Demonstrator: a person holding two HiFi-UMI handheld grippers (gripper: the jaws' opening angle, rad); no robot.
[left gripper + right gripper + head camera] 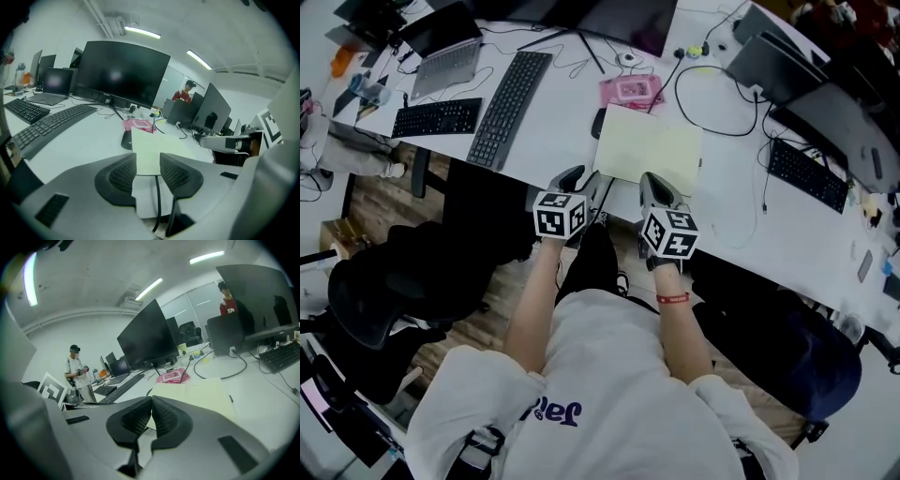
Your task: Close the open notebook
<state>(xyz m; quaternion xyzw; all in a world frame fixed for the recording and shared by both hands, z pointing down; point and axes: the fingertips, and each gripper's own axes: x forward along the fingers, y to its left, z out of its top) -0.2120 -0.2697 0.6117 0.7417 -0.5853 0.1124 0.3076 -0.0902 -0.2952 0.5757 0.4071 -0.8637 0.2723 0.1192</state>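
So the notebook [649, 145] is lying open and flat in the upper middle of the head view, pale yellow pages up, right at the near edge of the desk [741, 216]. There's a pink case [630, 90] just behind it and a long keyboard [510, 108] off to its left.

Both tongs sit just below it in the frame, side by side. The left gripper [578, 178] has its jaws spread wide. In its own view the near edge of the pages shows through the gap, but the pads aren't pressing on anything. My guess is it's open like that so it can slip over one side of the book or get under the cover. I can't tell if it's touching paper yet.

The right gripper [656, 187] is fully closed with nothing between the jaws. It's aimed at the lower middle of the pages, maybe to pin the other half down or just push, though that's only a guess.

Closing hasn't started, since the pages are fully flat. Thin paper at a table edge will probably be fiddly to catch, and it could slide instead of folding.
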